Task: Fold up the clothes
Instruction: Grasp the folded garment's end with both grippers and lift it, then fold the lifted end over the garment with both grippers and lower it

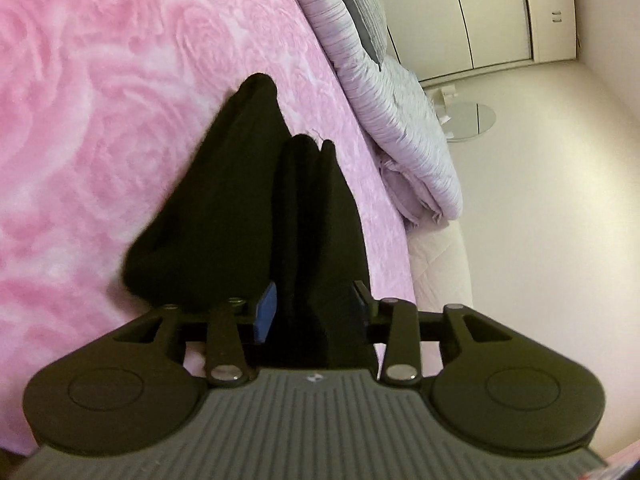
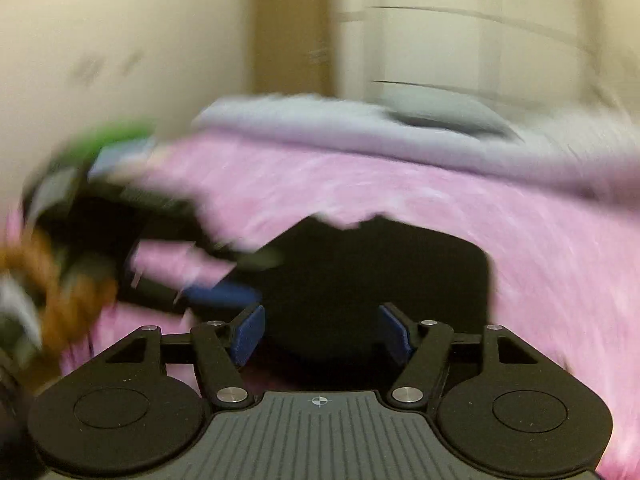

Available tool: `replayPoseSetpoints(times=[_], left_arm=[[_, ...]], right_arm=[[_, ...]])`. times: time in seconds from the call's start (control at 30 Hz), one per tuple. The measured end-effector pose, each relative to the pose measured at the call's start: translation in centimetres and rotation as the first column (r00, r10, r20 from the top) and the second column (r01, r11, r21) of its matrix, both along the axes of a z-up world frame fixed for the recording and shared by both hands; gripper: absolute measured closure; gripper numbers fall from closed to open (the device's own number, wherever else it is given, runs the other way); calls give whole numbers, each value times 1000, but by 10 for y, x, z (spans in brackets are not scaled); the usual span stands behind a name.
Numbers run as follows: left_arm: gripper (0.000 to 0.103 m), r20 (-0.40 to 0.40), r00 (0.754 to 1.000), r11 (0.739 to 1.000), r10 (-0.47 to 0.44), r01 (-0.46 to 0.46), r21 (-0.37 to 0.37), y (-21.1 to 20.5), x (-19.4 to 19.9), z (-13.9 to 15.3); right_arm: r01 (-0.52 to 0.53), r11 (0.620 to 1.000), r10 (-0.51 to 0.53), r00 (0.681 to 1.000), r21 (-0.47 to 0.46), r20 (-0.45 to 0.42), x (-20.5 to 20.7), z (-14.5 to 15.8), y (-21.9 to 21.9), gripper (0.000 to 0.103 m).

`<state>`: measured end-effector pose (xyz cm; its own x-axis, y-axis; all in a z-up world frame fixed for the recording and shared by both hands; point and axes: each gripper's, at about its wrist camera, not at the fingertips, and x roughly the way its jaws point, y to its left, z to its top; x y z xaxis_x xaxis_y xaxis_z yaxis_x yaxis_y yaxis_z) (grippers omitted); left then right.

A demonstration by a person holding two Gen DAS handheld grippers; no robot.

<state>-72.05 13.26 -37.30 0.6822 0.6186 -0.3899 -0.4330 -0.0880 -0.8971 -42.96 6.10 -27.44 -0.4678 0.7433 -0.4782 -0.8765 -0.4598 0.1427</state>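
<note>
Pink bedspread (image 1: 100, 100) carries black garment (image 1: 240, 200); left gripper (image 1: 312, 308) and right gripper (image 2: 320, 332) both spread.

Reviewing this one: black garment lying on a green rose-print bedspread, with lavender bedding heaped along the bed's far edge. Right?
Not quite. The bedspread is pink, not green; the left wrist view shows its rose print clearly. The rest holds: the black garment lies on it, and the lavender bedding is heaped along the far edge.
</note>
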Motion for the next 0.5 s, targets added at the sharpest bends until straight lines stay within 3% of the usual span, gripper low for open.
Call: replayPoseSetpoints(times=[0.03,0.07,0.13,0.17,0.2,0.23,0.3,0.37,0.5], left_arm=[[66,-1,1000,1000,-4,4,-7,5,2,-1],[65,2,1000,1000,-7,7,-14,10,4,-3],[64,22,1000,999,-15,16,-39,18,10,-8],[64,35,999,998,-18,19,-53,20,13,-11],[63,46,999,998,-18,21,-67,23,16,-14],[63,53,998,997,-16,20,-77,26,18,-18],[63,60,998,996,-10,15,-86,32,23,-21],[62,68,998,996,-9,15,-89,39,27,-24],[62,37,999,998,-19,21,-64,52,36,-20]], right_arm=[[91,994,-95,992,-59,-85,21,2,10,38],[187,972,-210,963,-145,-166,44,0,21,38],[331,863,-455,837,-381,-303,96,-18,46,38],[341,807,-535,768,-482,-352,116,-31,54,39],[320,751,-604,687,-578,-405,133,-46,61,48],[293,709,-649,627,-642,-431,143,-57,66,49],[248,654,-702,552,-714,-451,150,-75,70,54],[233,646,-711,529,-727,-463,149,-82,72,57],[243,657,-699,552,-714,-455,144,-81,79,60]])
